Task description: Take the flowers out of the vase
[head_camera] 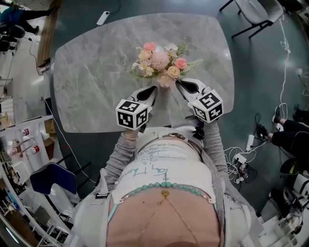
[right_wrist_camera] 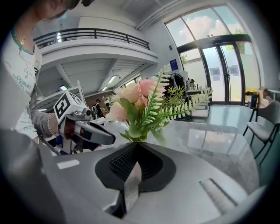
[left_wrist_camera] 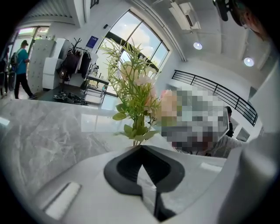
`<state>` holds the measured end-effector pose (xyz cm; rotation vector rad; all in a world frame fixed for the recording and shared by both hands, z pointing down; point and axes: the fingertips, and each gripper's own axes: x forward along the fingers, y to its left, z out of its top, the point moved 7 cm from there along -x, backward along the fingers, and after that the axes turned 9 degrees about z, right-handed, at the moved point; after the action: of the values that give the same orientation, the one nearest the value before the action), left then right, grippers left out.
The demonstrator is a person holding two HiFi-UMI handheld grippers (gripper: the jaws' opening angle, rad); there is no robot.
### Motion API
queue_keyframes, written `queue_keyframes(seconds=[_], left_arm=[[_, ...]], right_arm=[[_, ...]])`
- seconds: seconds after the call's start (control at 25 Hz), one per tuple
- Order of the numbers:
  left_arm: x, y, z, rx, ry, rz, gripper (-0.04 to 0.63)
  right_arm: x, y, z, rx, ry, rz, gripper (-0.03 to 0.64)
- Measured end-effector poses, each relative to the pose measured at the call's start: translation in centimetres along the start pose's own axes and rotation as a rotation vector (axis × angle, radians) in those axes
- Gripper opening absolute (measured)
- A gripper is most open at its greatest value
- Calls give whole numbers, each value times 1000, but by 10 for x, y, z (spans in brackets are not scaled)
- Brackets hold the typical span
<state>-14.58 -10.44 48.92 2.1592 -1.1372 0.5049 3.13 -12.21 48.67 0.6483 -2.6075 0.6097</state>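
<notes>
The flowers (head_camera: 161, 61), a small bunch of pink, peach and white blooms with green fern sprigs, stand upright near the middle of the grey marbled surface (head_camera: 96, 82), a little toward its near edge; the vase is hidden under the blooms in the head view and behind the tools' own tips in the gripper views. The left tool (head_camera: 154, 89) lies just beside the base of the bunch on its left, pointing forward and inward, its two jaws pressed together at the tips with nothing between them; in the left gripper view the green stems rise right behind the closed tip. The right tool (head_camera: 177, 83) mirrors it on the other side, angled inward, its jaws likewise closed on nothing, its tip at the lower right edge of the bunch; whether it touches the leaves cannot be told. Together the two tools form a V that narrows toward the flowers, both held low over the surface. Behind them the person's forearms, in grey sleeves (head_camera: 118, 154), run back to the body at the near edge of the surface. From the right gripper view the left tool shows beyond the foliage. A pale chair (head_camera: 256, 12) stands on the dark floor past the far right corner
</notes>
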Motion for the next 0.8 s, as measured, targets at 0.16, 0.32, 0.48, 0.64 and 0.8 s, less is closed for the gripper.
queue_keyframes(seconds=[0.16, 0.32, 0.48, 0.64, 0.8], left_arm=[[-1, 3, 2, -2, 2, 11, 2], [-2, 3, 2, 6, 10, 11, 2], [-3, 3, 3, 2, 8, 12, 2], [-5, 4, 2, 0, 9, 14, 2], [-5, 3, 1, 1, 11, 15, 2]], right_arm=[[5, -7, 1, -3, 5, 15, 26], [13, -12, -3, -13, 18, 54, 28], [18, -13, -6, -10, 5, 82, 64], [24, -12, -8, -5, -4, 103, 101], [26, -14, -5, 19, -54, 142, 164]])
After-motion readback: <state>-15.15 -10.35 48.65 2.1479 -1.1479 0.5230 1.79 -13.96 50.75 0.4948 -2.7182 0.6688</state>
